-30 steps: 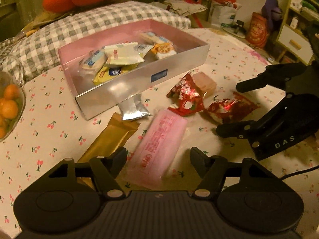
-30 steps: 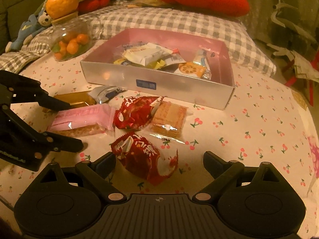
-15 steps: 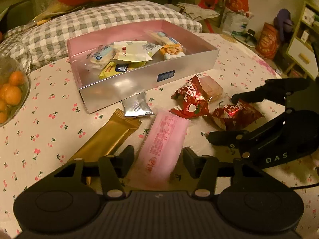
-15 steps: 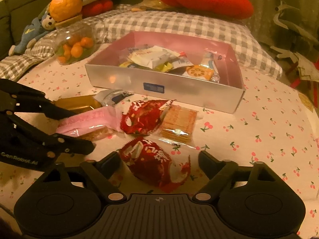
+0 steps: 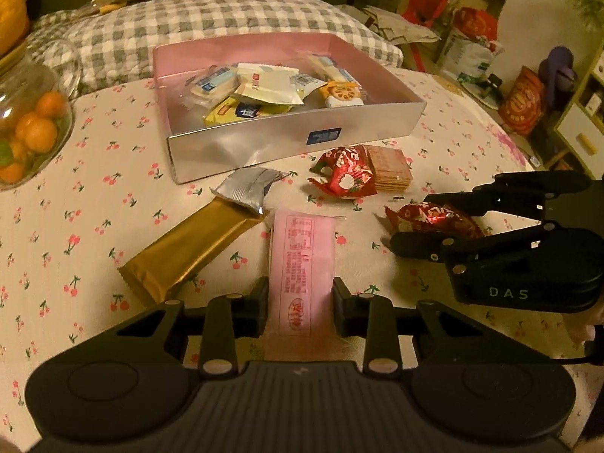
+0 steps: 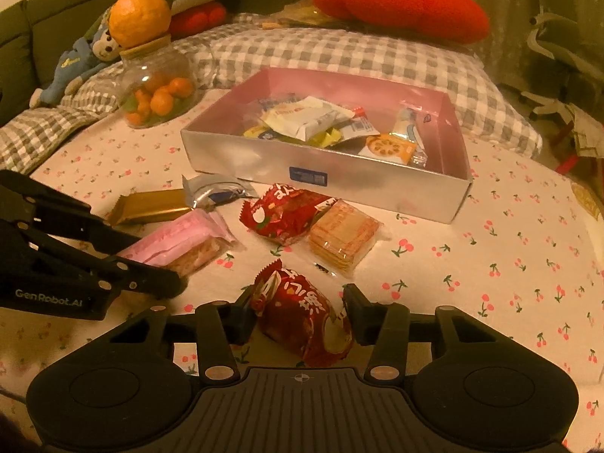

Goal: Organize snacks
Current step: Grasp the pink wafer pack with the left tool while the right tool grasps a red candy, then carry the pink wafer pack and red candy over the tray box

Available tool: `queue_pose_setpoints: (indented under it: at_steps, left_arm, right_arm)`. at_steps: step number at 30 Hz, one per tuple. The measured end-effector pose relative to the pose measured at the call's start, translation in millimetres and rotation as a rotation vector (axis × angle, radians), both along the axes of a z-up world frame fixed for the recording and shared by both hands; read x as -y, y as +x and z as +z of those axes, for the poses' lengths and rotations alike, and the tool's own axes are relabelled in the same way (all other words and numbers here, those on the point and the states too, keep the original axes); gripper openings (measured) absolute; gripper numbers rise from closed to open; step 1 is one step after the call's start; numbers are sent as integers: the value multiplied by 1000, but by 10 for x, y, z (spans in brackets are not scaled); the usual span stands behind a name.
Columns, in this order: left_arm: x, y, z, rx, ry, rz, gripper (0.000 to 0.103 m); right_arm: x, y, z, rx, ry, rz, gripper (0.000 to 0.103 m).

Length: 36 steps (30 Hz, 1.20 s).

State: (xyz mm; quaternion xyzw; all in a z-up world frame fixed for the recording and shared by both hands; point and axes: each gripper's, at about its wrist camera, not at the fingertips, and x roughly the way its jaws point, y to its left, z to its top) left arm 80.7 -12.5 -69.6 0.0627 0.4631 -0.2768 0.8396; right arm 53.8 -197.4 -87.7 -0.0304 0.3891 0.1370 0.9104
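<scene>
My left gripper (image 5: 301,304) is closing, and its pads touch both long edges of a pink snack packet (image 5: 302,249) lying on the cherry-print cloth. My right gripper (image 6: 300,313) is closing too, with a red snack packet (image 6: 302,321) pinched between its pads. In the left wrist view the right gripper (image 5: 411,221) flanks that red packet (image 5: 434,217). A silver box with a pink inside (image 5: 264,143) stands beyond and holds several wrapped snacks. The same box (image 6: 245,158) sits at the middle of the right wrist view.
Loose on the cloth before the box lie a gold bar (image 5: 188,249), a silver packet (image 5: 245,188), a second red packet (image 5: 347,177) and a wafer pack (image 5: 389,168). A glass jar of oranges (image 6: 158,90) stands left. A checked cushion (image 6: 339,53) lies behind.
Both grippers' jaws have narrowed from wide apart onto their packets, the left on the pink one and the right on the red one. The left gripper has rolled slightly; neither hand has shifted much.
</scene>
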Motion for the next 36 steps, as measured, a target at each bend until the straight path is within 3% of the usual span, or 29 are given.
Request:
queue_pose_setpoints:
  at_steps: [21,36]
  left_arm:
    - [-91,-207,328,17,-73,48,30]
    - [20,69,485,108,-73,170,30]
  right_arm:
    - [26,-123,312,32,87,-10,47]
    - [147,98,620,84,126,-90,47]
